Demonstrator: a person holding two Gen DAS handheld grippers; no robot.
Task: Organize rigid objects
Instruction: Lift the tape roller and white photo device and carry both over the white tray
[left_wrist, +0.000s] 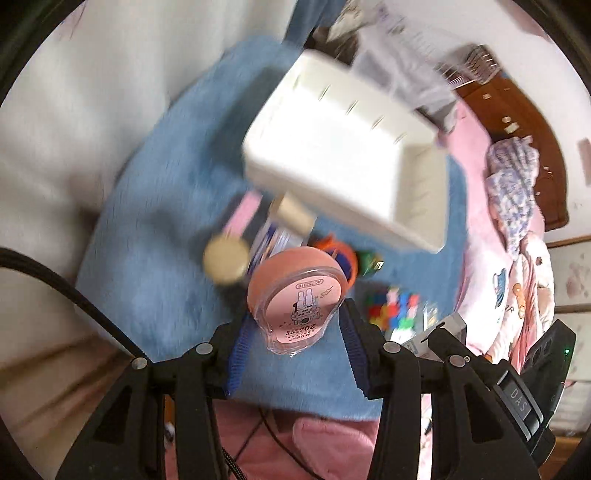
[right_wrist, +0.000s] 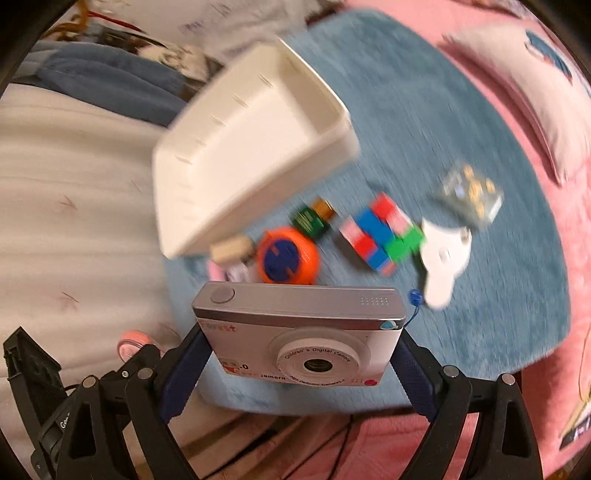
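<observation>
So both tongs are loaded right now. The left gripper (left_wrist: 295, 328) is pinching a pink correction-tape dispenser (left_wrist: 297, 301) between its blue pads, standing up on end, label facing back toward the wrist. The right gripper (right_wrist: 301, 363) is clamped on a silver kids' digital camera (right_wrist: 299, 332), held by its short ends, so its long axis runs straight across the jaws, lens pointing back at the wrist.

Just past both sets of tips there's loose stuff on the blue rug (right_wrist: 461, 129): an orange round thing (right_wrist: 288, 258), a small green item (right_wrist: 310, 219), a block of coloured cubes (right_wrist: 380, 236).

Beyond that, up and ahead, sits the white bin (right_wrist: 251, 147). From the right tongs it lies forward and a bit left; from the left tongs (left_wrist: 343, 147) forward and a bit right. It's between the two, open side tilted toward us. I'd guess either hand reaches it about equally; the frames are too blurry to call which one's closer.
</observation>
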